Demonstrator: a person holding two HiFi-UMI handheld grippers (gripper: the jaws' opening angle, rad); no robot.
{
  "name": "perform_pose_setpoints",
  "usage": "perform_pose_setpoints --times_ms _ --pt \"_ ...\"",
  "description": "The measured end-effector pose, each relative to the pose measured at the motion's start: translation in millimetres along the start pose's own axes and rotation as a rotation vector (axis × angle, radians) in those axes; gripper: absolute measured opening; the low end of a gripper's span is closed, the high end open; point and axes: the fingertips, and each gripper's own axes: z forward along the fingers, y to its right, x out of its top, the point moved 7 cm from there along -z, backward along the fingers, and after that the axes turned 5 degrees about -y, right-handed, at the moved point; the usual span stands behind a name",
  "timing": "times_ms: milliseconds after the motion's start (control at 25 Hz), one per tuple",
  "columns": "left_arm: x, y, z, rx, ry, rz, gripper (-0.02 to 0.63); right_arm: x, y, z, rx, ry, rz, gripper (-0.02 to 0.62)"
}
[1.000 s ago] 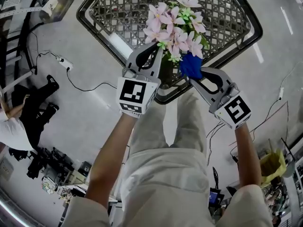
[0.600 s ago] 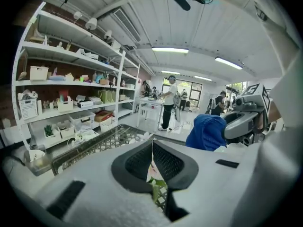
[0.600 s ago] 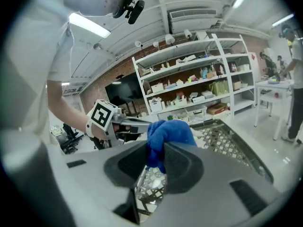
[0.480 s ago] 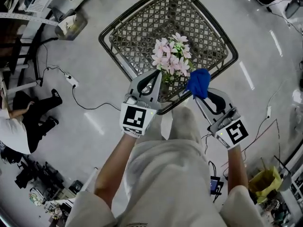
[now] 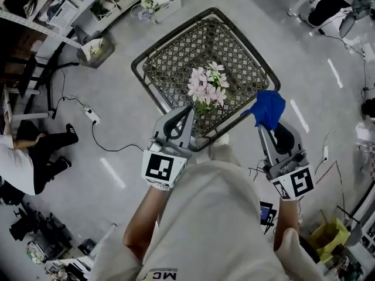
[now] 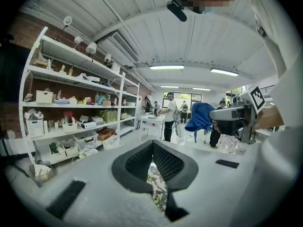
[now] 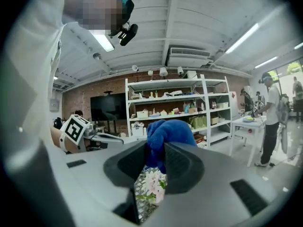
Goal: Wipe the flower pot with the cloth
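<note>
Both forearms reach forward and down from the torso. The left tool (image 5: 190,108) has its jaw tips pressed together with nothing gripped, and it points at the base of the flower pot (image 5: 205,89) from just beside it. The right tool (image 5: 262,123) pinches the blue cloth (image 5: 268,106), bunched above its tips and held clear of the pot on its right. The pot stands upright near the front edge of the lattice worktop (image 5: 176,57), its long axis vertical and pink blossoms uppermost.
</note>
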Motion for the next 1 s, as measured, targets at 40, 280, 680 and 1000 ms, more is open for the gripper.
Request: perform_pose_setpoints --times_ms 40,280,680,1000 --pt "2 2 -4 0.0 0.0 -0.011 0.023 3 0 -4 -0.019 0.005 0.008 0.106" --pt "12 8 -16 -0.018 0.01 -0.026 0.023 5 0 -19 -0.084 0.038 0.053 0.103" --pt "30 22 -14 -0.048 0.035 0.013 0.023 -16 -1 -30 -0.094 -0.023 0.081 0.103" --pt "17 27 -16 -0.051 0.014 -0.014 0.023 -14 0 -21 -0.064 -0.024 0.053 0.103"
